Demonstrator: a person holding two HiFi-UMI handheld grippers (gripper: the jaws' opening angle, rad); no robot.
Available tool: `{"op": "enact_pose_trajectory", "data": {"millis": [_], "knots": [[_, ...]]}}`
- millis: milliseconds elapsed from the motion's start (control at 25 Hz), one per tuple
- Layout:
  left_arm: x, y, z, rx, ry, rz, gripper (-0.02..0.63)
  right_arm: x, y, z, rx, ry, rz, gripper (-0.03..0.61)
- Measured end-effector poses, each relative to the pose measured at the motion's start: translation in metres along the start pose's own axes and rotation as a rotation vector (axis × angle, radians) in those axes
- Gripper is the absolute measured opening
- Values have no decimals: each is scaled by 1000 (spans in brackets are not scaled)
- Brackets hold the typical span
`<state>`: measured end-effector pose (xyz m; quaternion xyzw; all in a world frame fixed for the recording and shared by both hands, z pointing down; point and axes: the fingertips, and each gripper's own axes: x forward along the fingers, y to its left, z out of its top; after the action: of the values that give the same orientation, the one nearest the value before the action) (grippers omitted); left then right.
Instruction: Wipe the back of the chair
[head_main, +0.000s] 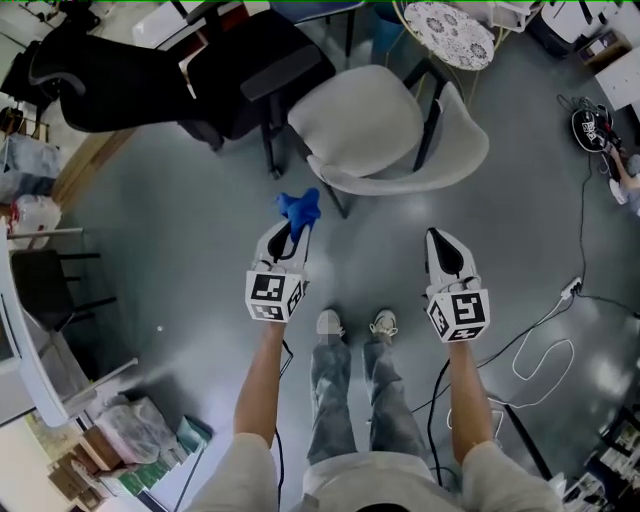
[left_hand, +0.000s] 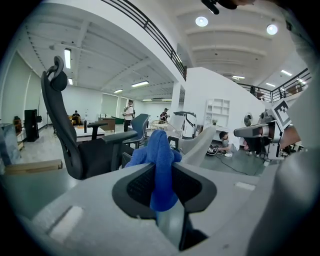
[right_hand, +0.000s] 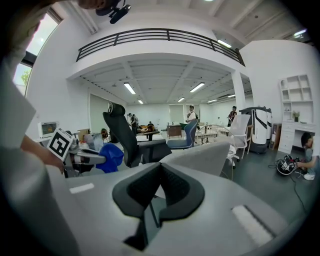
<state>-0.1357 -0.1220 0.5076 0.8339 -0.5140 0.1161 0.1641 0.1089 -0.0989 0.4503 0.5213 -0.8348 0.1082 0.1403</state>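
Grey floor (head_main: 180, 300) all round; pale shell chair (head_main: 400, 165) at 12 o'clock of the person, back curving toward them, near but untouched; black office chair (head_main: 150, 80) at 10 o'clock, further off, judged not the target.

Left gripper (head_main: 288, 238) clamped on blue cloth (head_main: 298, 208); pinched mid-wad, a tuft sticks out past the tips toward 12, short of the chair's back. Right gripper (head_main: 445, 252) closed on nothing, level with the left; chair's back straight ahead of it. Cable (head_main: 545, 350) loops on the floor at 3–4 o'clock of the shoes (head_main: 383, 323).

My read: approach only; wiping not yet begun.

Risks:
- cloth pulls out under drag; cause: narrow pinch, most of the wad loose ahead of the jaws; wants light pressure.
- bare tips scrape the shell; cause: tuft folds back on contact; lead with the cloth, not the tips.
- chair slides or rocks away; cause: light shell on thin legs, smooth floor, nothing bracing it; right gripper is free and could steady the rim.
- foot snags the cable when stepping round to the right; cause: loop lies close on that side.
- wrong chair wiped; cause: two chairs ahead; pale one is nearest, so that one.
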Motion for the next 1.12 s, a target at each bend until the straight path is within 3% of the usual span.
{"op": "enact_pose_trajectory", "data": {"millis": [800, 1120], "knots": [[50, 24, -67, 11, 29, -13, 92, 77, -6, -87, -30, 18, 28, 2], [83, 53, -59, 24, 12, 12, 92, 80, -8, -95, -25, 38, 40, 2]]}}
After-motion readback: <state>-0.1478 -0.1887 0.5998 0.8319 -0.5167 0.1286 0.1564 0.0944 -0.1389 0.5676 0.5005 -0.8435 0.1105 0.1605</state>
